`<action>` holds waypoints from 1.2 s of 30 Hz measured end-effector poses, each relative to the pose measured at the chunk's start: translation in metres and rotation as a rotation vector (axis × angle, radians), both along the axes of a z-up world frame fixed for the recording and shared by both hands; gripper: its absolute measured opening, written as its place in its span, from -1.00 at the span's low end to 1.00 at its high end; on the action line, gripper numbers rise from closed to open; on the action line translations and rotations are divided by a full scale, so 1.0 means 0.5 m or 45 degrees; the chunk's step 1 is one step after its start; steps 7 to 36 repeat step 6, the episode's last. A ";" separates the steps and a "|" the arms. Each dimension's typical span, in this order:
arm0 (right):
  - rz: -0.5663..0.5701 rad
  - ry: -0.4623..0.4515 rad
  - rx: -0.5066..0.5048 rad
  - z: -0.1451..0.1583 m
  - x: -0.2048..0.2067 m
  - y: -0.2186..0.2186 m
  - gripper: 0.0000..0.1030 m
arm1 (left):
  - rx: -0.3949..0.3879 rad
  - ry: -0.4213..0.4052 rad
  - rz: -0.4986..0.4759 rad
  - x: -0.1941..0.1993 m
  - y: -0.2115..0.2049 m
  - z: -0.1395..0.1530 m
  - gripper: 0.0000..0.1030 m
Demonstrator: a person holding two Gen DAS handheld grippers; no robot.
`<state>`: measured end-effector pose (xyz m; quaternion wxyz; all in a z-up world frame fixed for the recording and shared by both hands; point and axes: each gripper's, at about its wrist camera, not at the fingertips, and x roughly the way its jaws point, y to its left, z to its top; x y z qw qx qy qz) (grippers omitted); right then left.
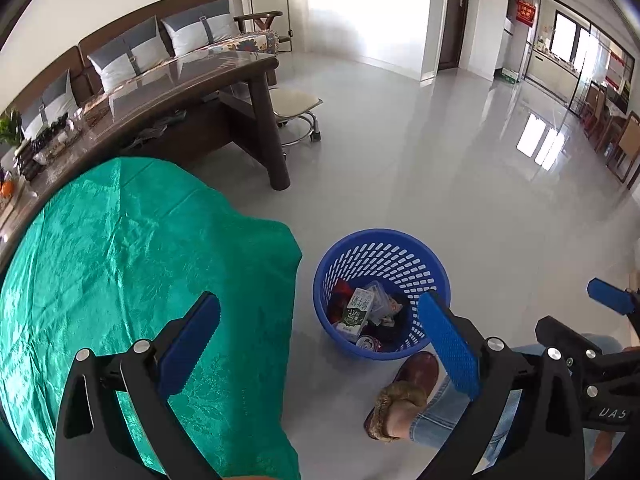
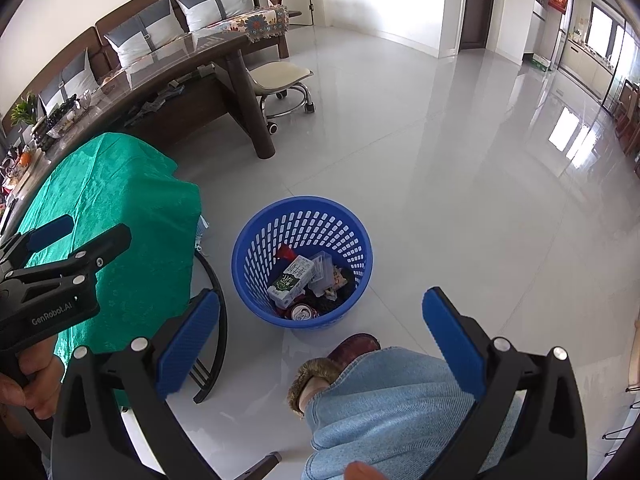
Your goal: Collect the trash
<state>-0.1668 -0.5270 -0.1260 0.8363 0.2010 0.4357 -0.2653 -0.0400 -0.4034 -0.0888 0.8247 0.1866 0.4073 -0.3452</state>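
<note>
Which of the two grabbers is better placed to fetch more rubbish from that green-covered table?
Probably the left gripper: open and empty, it hangs partly over the green cloth. The right gripper, also open and empty, sits nearer the blue basket.

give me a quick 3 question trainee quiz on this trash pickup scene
1. True or false: the blue basket stands on the floor, beside the table draped in a green cloth.
2. Which item lies in the basket?
A. a milk carton
B. a banana peel
C. a glass jar
3. Fill in: both the left tongs and the right tongs are ____ and hold nothing.

Key: 1 true; 2 A; 3 open. A drink can also lies in the basket, near the carton.
</note>
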 end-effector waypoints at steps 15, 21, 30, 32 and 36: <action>-0.003 0.008 0.008 -0.002 0.000 -0.002 0.91 | 0.020 0.046 -0.017 0.007 0.002 -0.008 0.91; -0.003 0.008 0.008 -0.002 0.000 -0.002 0.91 | 0.020 0.046 -0.017 0.007 0.002 -0.008 0.91; -0.003 0.008 0.008 -0.002 0.000 -0.002 0.91 | 0.020 0.046 -0.017 0.007 0.002 -0.008 0.91; -0.003 0.008 0.008 -0.002 0.000 -0.002 0.91 | 0.020 0.046 -0.017 0.007 0.002 -0.008 0.91; -0.003 0.008 0.008 -0.002 0.000 -0.002 0.91 | 0.020 0.046 -0.017 0.007 0.002 -0.008 0.91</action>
